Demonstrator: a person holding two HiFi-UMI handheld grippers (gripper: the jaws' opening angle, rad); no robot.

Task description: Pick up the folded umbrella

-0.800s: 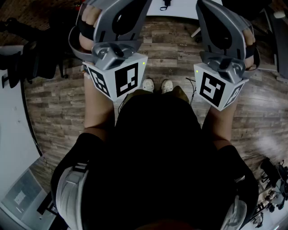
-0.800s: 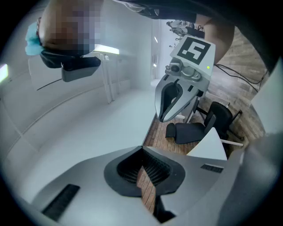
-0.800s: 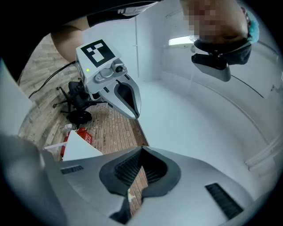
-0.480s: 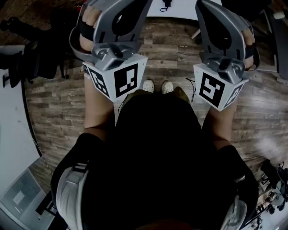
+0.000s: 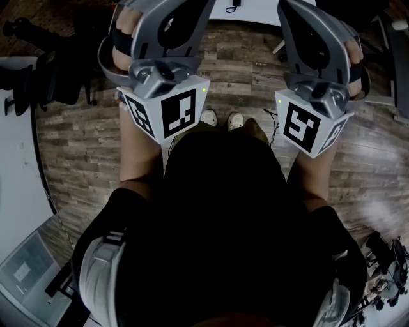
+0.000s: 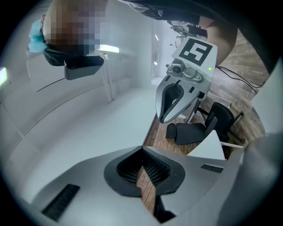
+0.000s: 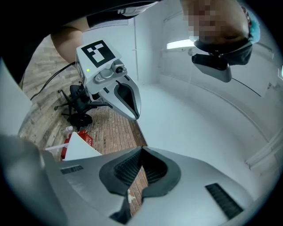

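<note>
No folded umbrella can be made out for certain. A small dark object (image 5: 233, 5) lies on a white table (image 5: 259, 11) at the top edge of the head view, too cut off to identify. Both grippers are held side by side in front of the person's chest, and their jaws run out of the head view's top. The left gripper's marker cube (image 5: 167, 108) and the right one's (image 5: 310, 124) face the camera. In the left gripper view my left gripper (image 6: 142, 149) has its tips together, empty. My right gripper (image 7: 141, 148) is likewise shut on nothing.
Wood-plank floor lies below, with the person's shoes (image 5: 220, 119) on it. A black office chair (image 5: 45, 76) and a white desk (image 5: 16, 147) are at the left. Cables and small gear (image 5: 383, 255) are at the lower right. A red item (image 7: 82, 137) sits on the floor.
Both grippers keep their place and stay closed. The floor, the desk at the left and the clutter at the lower right have slid slightly in the head view.
</note>
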